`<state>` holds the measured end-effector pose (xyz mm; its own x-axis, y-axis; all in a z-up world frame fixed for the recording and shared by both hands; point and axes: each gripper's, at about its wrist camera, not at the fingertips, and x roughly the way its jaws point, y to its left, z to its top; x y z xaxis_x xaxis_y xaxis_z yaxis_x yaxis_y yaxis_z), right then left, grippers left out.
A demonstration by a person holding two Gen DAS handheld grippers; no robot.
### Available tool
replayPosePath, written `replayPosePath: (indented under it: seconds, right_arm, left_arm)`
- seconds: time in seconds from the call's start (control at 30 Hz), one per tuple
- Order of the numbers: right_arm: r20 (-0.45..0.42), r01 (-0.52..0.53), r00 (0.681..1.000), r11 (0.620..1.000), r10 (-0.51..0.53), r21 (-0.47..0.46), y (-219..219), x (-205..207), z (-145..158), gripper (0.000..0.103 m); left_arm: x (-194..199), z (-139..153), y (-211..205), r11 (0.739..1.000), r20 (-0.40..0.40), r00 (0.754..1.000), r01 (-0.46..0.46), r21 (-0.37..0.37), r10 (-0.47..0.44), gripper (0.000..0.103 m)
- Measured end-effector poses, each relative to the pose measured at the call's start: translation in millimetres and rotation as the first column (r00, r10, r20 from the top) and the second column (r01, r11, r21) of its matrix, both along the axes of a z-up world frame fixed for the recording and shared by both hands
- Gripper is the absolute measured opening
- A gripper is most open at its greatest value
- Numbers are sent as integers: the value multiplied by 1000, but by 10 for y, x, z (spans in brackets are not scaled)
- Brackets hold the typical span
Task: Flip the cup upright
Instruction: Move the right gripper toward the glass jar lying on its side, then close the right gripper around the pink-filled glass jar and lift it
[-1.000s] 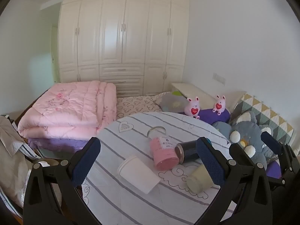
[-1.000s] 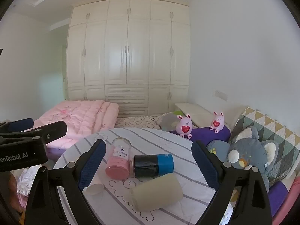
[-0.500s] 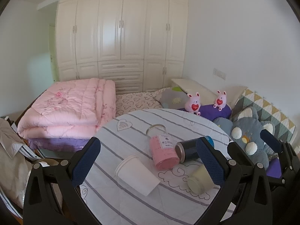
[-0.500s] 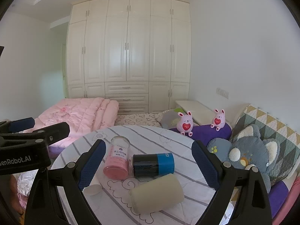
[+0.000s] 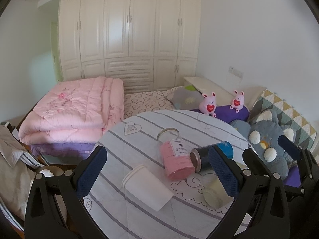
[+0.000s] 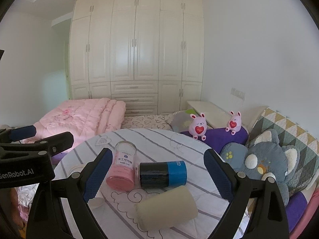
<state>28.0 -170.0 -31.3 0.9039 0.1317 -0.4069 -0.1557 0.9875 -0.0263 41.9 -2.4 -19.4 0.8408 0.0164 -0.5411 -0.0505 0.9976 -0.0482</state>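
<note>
Several cups lie on their sides on a round striped table (image 5: 139, 139) (image 6: 159, 139). A white cup (image 5: 146, 187) lies between my left fingers; only a bit of it (image 6: 95, 201) shows in the right wrist view. A pink-filled clear jar (image 5: 175, 155) (image 6: 122, 169), a dark blue cup (image 5: 207, 155) (image 6: 162, 174) and a pale green cup (image 5: 214, 195) (image 6: 166, 209) lie beside it. My left gripper (image 5: 157, 169) is open and empty above the white cup. My right gripper (image 6: 158, 171) is open and empty above the blue and green cups.
A folded pink quilt (image 5: 69, 109) lies on the bed behind the table. Plush toys (image 5: 267, 141) and cushions sit at the right. A white wardrobe (image 5: 129, 29) fills the back wall. Clothes (image 5: 12, 169) hang at the left.
Both grippers have tilted and moved a little nearer the table; the cups sit lower and larger in both views. Nothing on the table has moved.
</note>
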Motion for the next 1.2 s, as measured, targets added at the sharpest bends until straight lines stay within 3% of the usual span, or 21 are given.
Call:
replayPosePath:
  seconds: [0.97,1.2]
  right_arm:
    - [-82,-52,995,998,49,-40,340,573,-68,94]
    - [-138,-69,989,996,61,-53,376,741,-145,94]
  left_arm:
    - [413,-120,380,998,-53,997,-51,-29,50,103]
    - [536,-196,461,998,-84,996,-40,-51,36,103]
